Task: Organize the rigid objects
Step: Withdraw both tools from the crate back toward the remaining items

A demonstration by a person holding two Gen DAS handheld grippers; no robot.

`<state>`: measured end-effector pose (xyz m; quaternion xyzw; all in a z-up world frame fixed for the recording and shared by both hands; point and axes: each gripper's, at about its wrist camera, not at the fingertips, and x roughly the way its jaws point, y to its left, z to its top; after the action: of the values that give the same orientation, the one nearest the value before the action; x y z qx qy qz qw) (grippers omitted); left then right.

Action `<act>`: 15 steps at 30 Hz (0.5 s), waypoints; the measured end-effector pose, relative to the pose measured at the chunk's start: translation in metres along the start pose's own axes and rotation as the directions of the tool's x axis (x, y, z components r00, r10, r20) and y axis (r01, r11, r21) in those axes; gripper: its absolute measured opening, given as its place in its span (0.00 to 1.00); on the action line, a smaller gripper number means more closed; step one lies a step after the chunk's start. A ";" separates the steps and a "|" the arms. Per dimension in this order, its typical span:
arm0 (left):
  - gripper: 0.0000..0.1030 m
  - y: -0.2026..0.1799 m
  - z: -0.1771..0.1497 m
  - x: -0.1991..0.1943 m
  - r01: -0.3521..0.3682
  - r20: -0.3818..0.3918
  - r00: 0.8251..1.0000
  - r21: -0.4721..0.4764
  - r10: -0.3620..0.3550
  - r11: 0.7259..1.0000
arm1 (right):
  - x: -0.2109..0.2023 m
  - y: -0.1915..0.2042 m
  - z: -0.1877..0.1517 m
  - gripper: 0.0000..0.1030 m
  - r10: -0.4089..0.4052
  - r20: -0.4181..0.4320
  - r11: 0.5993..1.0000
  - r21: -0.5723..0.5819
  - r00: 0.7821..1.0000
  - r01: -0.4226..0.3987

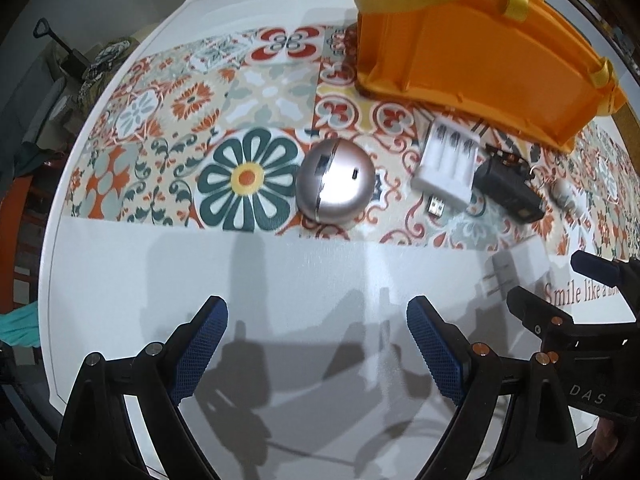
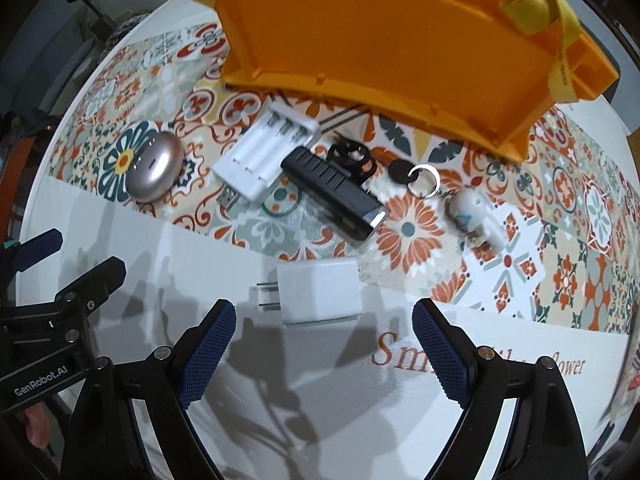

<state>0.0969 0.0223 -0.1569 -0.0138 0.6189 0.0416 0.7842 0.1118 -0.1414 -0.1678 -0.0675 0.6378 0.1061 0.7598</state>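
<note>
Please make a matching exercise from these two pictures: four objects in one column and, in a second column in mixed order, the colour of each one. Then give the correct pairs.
Objects:
1. storage bin
2. wall plug adapter
3. round pebble-shaped device
4. flashlight

Colours:
A. black
B. metallic rose-gold
C. orange
D. white

Correct pairs: 1-C, 2-D, 3-B, 4-A
</note>
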 end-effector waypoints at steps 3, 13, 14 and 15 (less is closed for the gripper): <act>0.89 0.000 -0.003 0.007 -0.003 -0.013 1.000 0.002 0.003 1.000 | 0.007 0.001 -0.002 0.87 -0.001 -0.015 1.000 -0.006 1.000 0.001; 0.89 -0.003 -0.007 0.020 -0.006 -0.034 0.999 0.012 0.006 1.000 | 0.022 0.000 -0.002 0.87 0.003 -0.025 1.000 -0.009 1.000 -0.003; 0.89 -0.003 -0.006 0.021 -0.005 -0.037 0.999 0.012 0.006 1.000 | 0.025 0.001 0.000 0.87 0.003 -0.026 1.000 -0.007 1.000 -0.003; 0.89 -0.003 -0.007 0.022 -0.005 -0.040 0.999 0.012 0.006 1.000 | 0.027 0.001 0.001 0.87 0.005 -0.026 1.000 -0.005 1.000 -0.005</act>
<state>0.0959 0.0197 -0.1798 -0.0082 0.6348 0.0396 0.7716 0.1167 -0.1378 -0.1945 -0.0692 0.6475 0.1087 0.7511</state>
